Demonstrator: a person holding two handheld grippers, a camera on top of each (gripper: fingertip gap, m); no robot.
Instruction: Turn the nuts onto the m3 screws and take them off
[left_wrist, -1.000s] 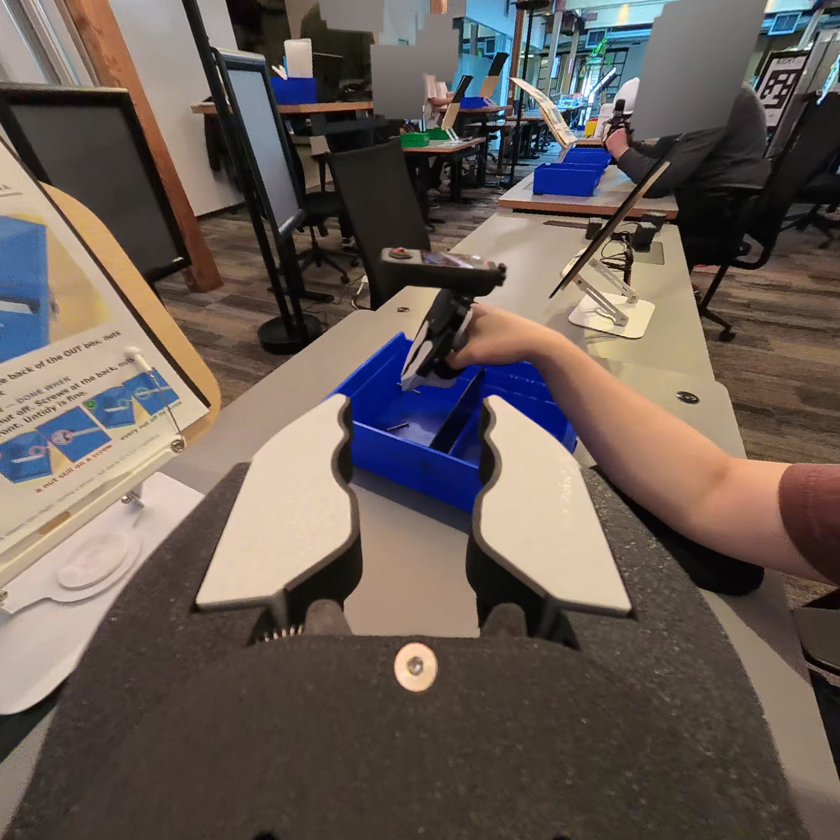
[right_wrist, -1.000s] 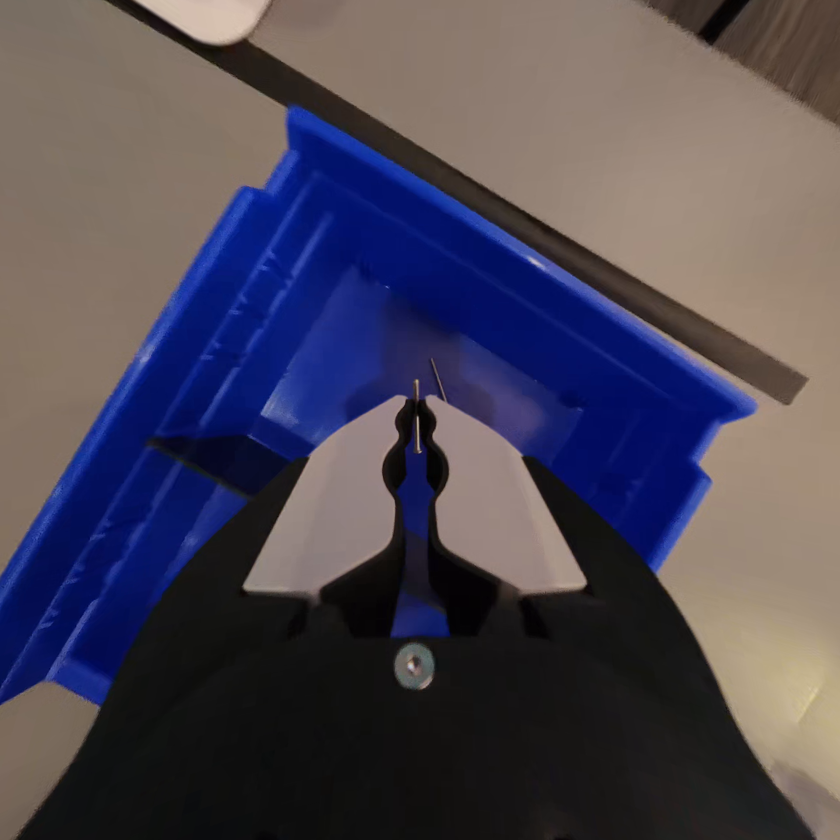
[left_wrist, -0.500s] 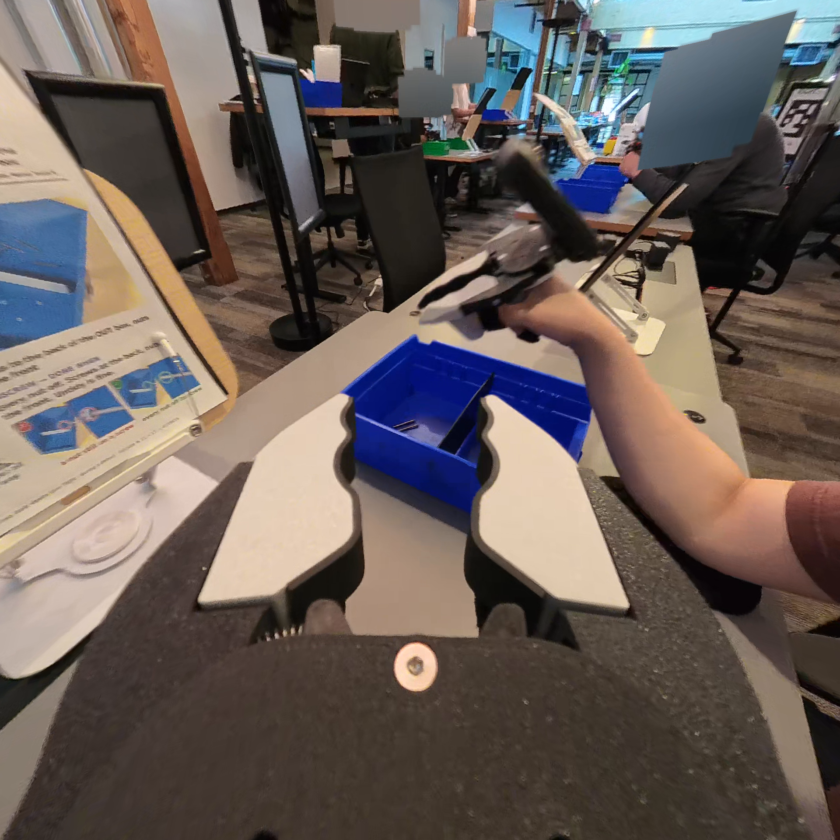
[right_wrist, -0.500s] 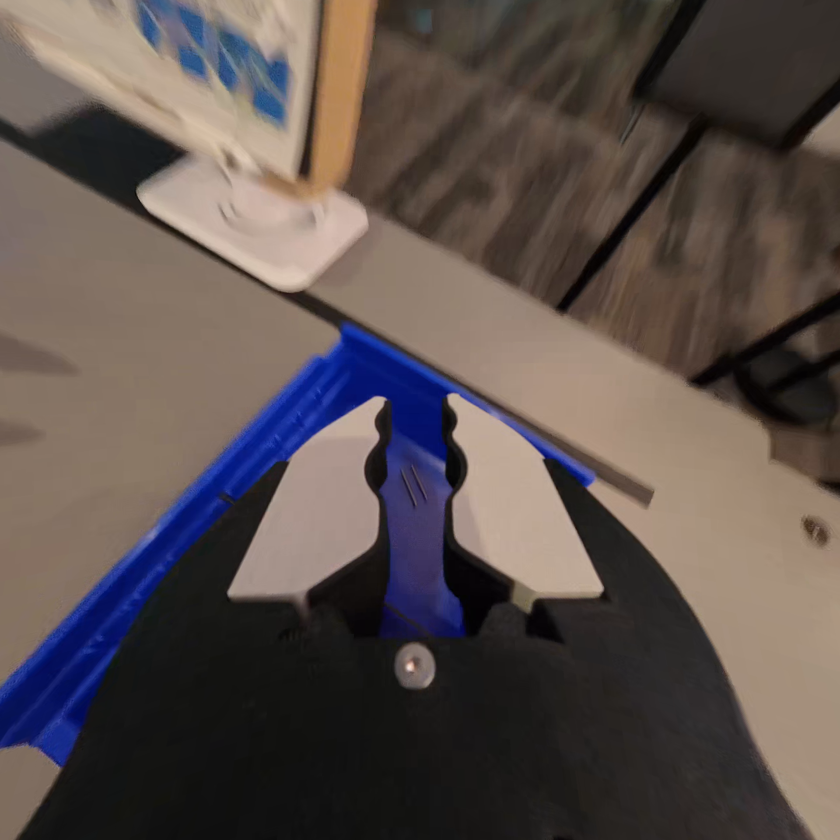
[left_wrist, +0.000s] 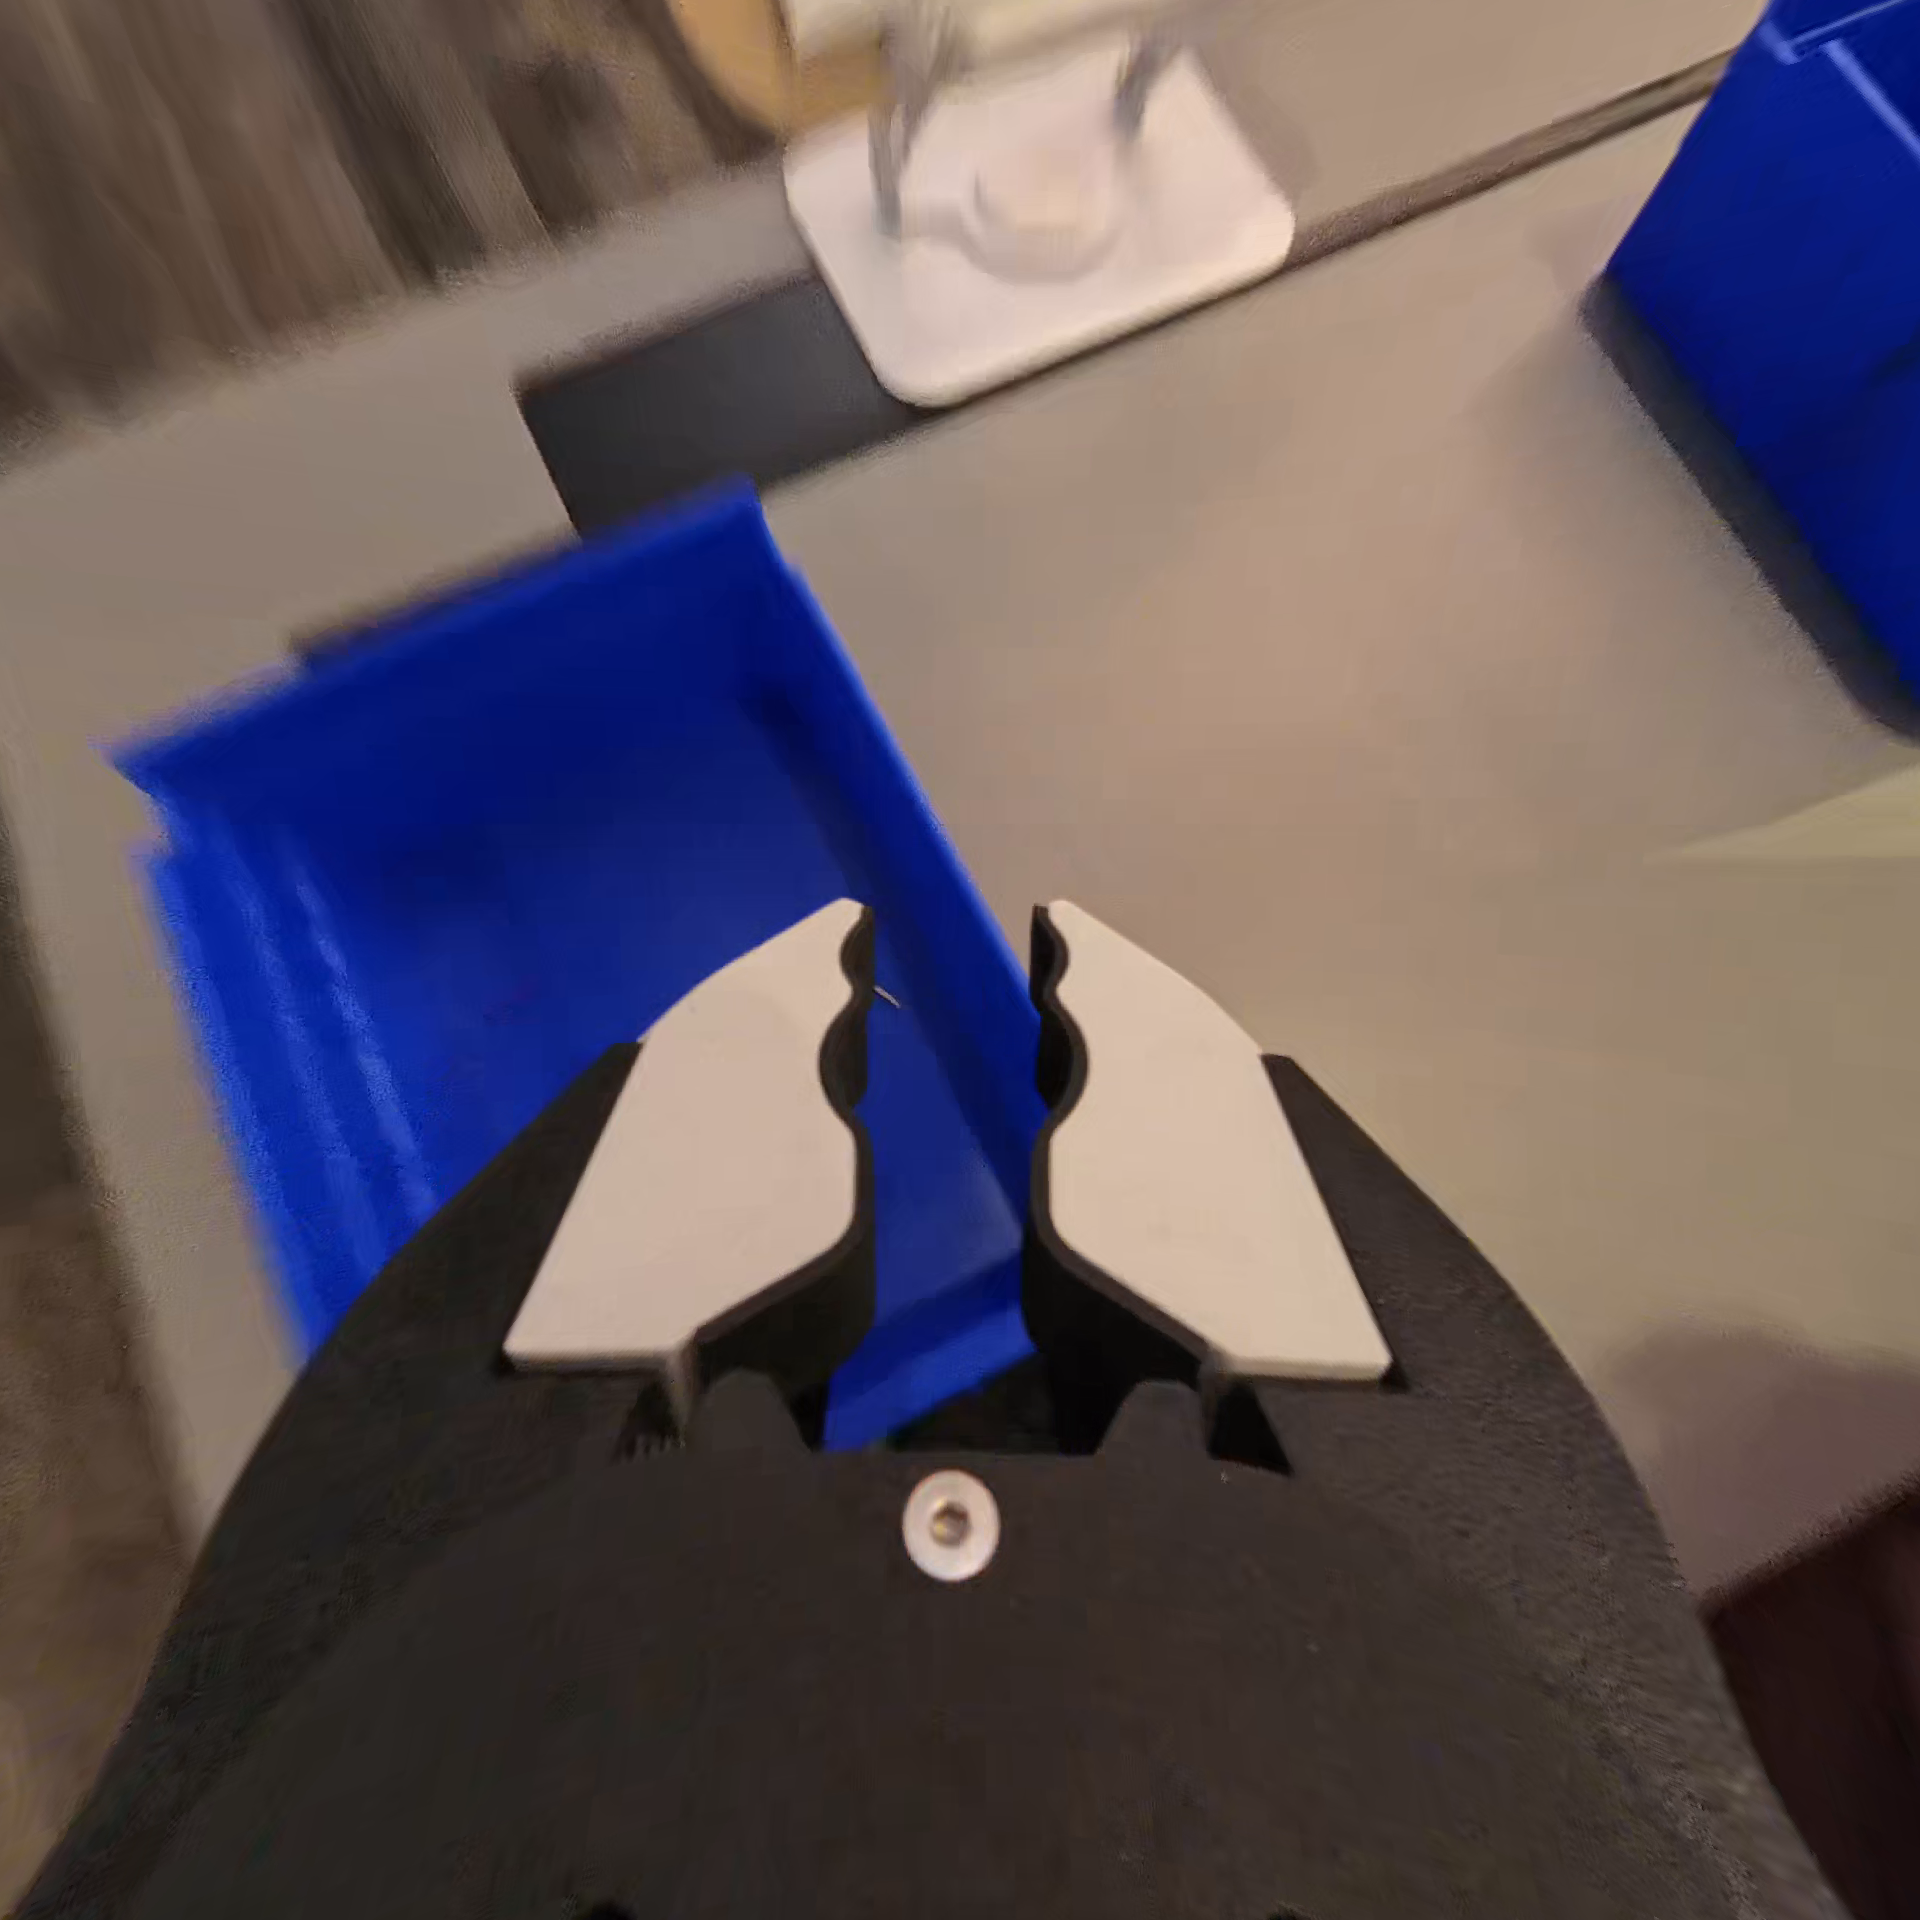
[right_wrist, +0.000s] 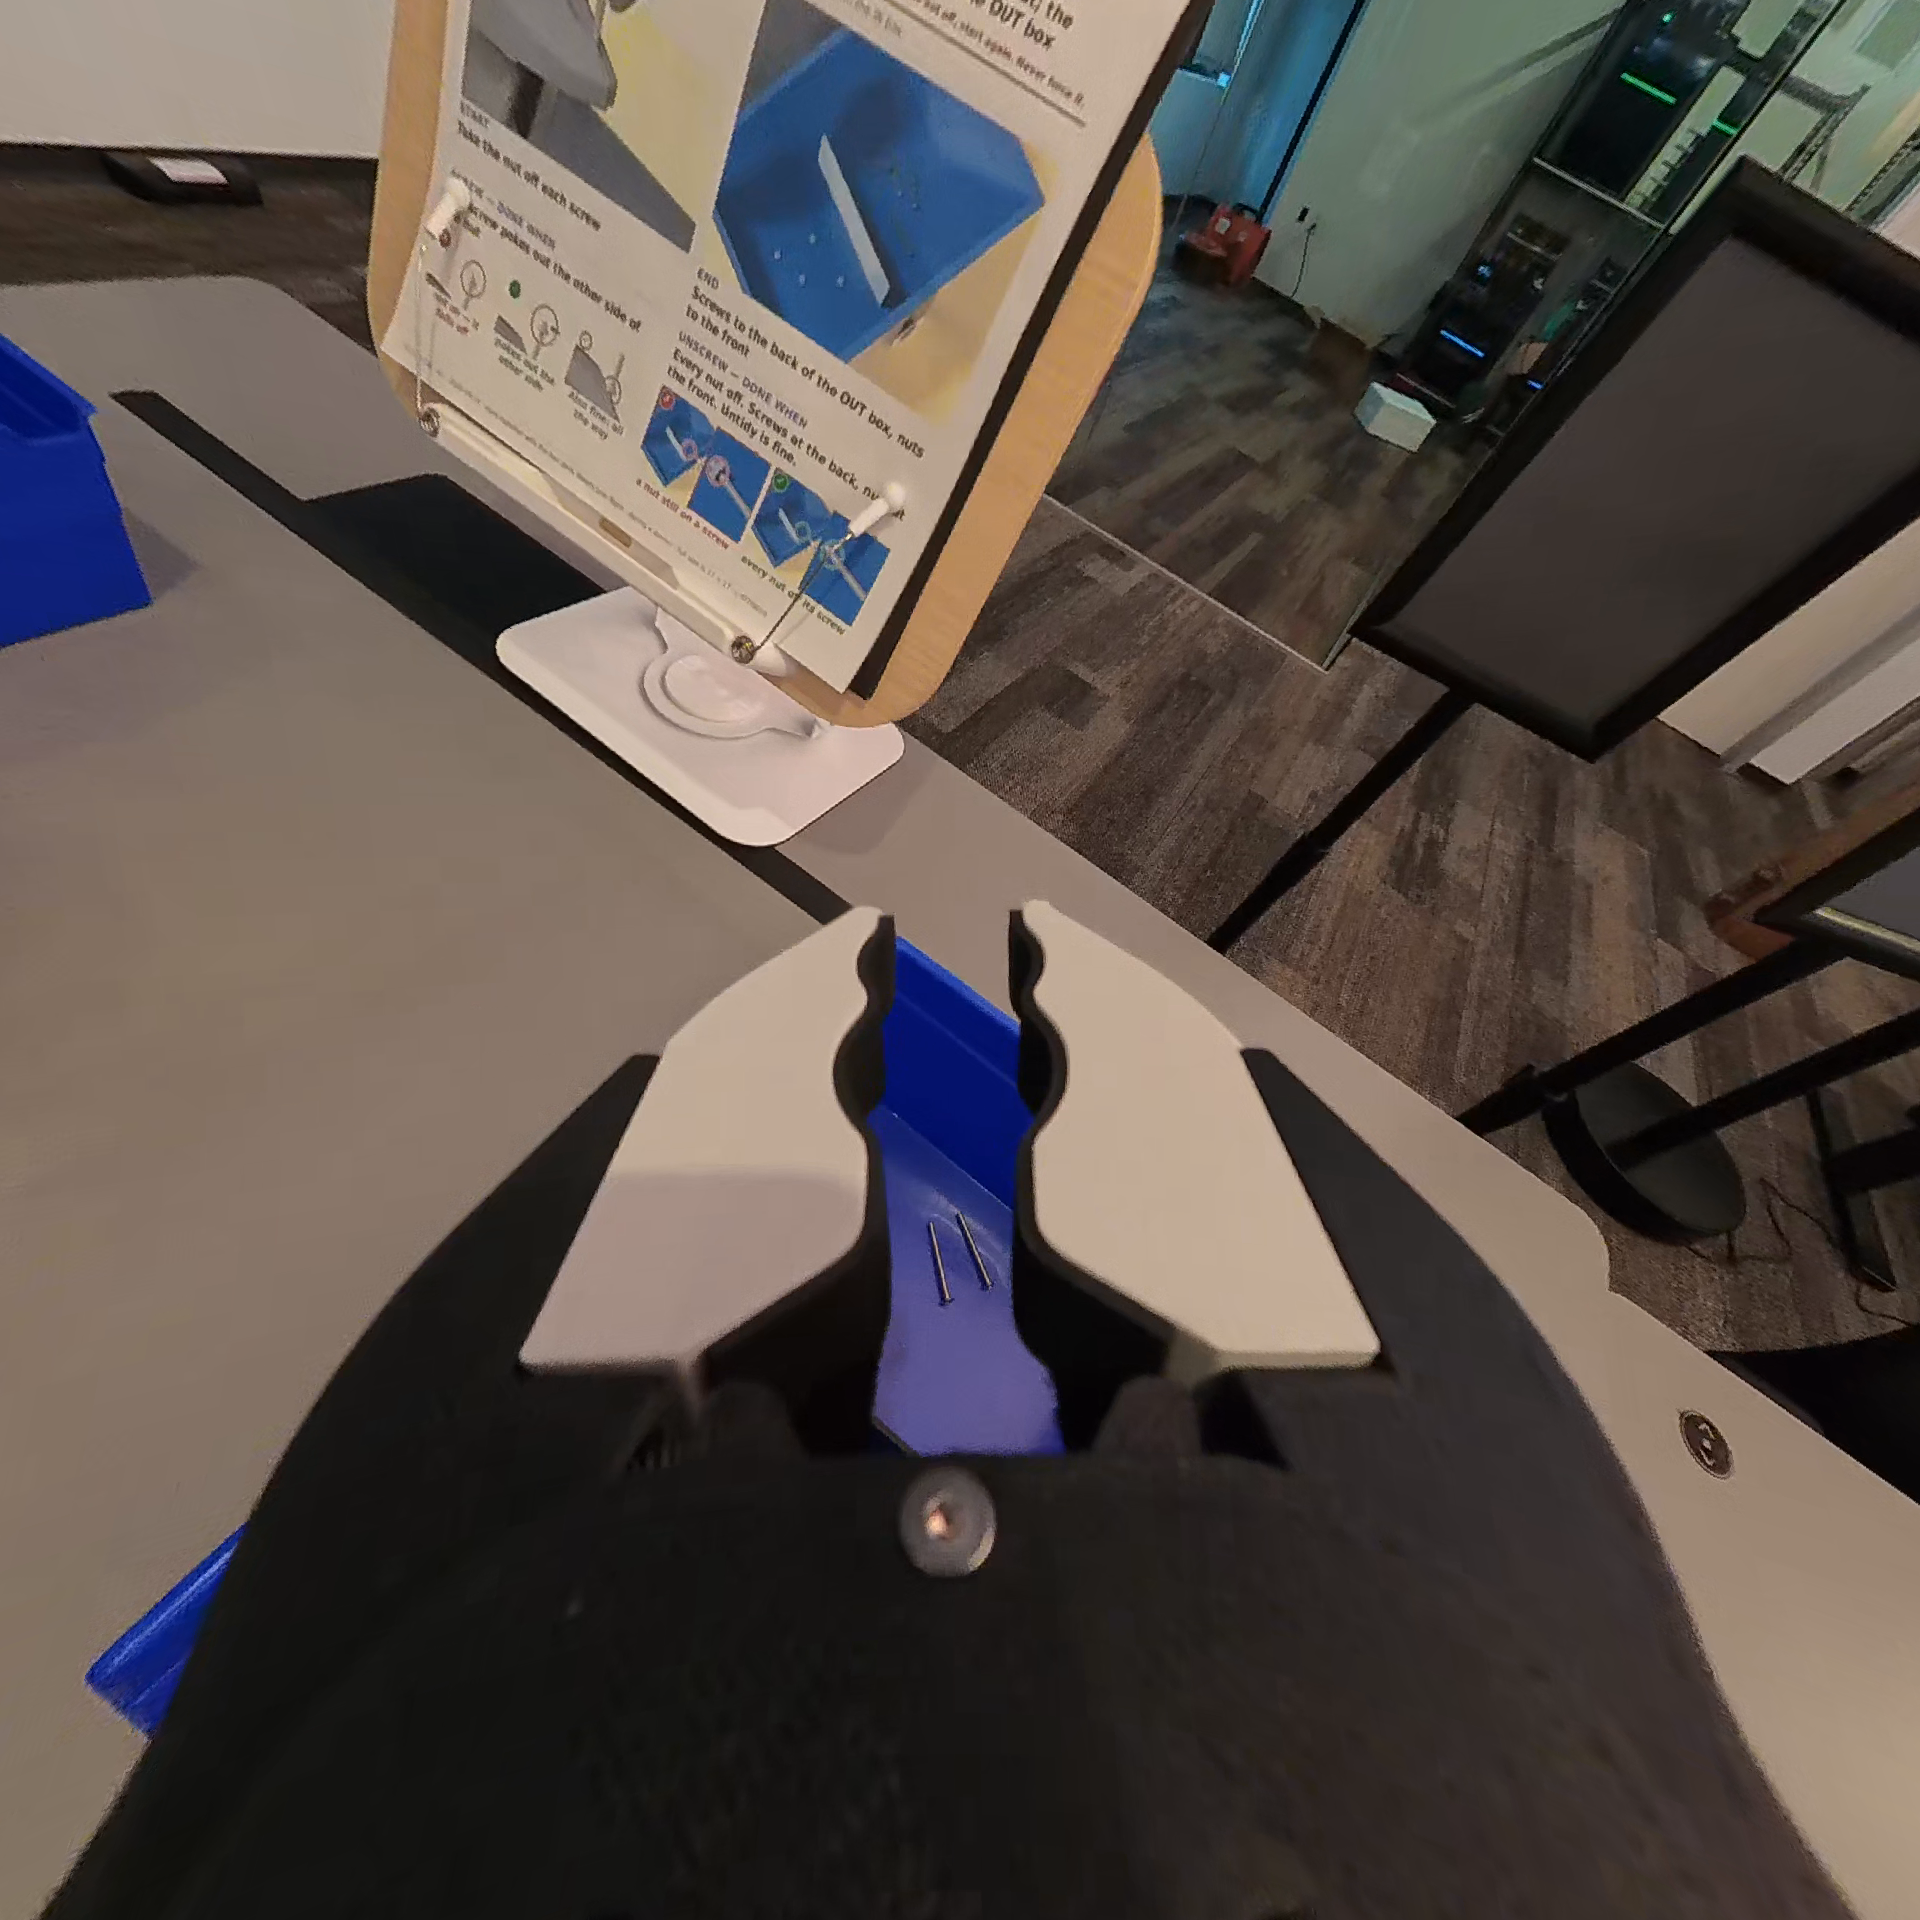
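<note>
In the right wrist view my right gripper (right_wrist: 951, 920) is open and empty, held above a blue bin (right_wrist: 951, 1049). Two thin m3 screws (right_wrist: 956, 1257) lie side by side on the bin floor, seen between the fingers. In the left wrist view, which is blurred, my left gripper (left_wrist: 951, 914) is open and empty above the right wall of another blue bin (left_wrist: 499, 914). A thin metal sliver (left_wrist: 888, 995), perhaps a screw, shows by the left finger. No nuts can be made out.
An instruction sign (right_wrist: 748, 312) on a white base (right_wrist: 717, 717) stands at the grey table's (right_wrist: 312, 883) far edge; its base also shows in the left wrist view (left_wrist: 1039, 239). Each view shows the other bin (left_wrist: 1787, 312) (right_wrist: 52, 509). Floor and black stands (right_wrist: 1642, 1164) lie to the right. The tips of one gripper are about 50 centimeters away from the tips of the other.
My right gripper let go of a screw into the bin, opened and rose. My left gripper swung from facing across the table to pointing down over another blue bin.
</note>
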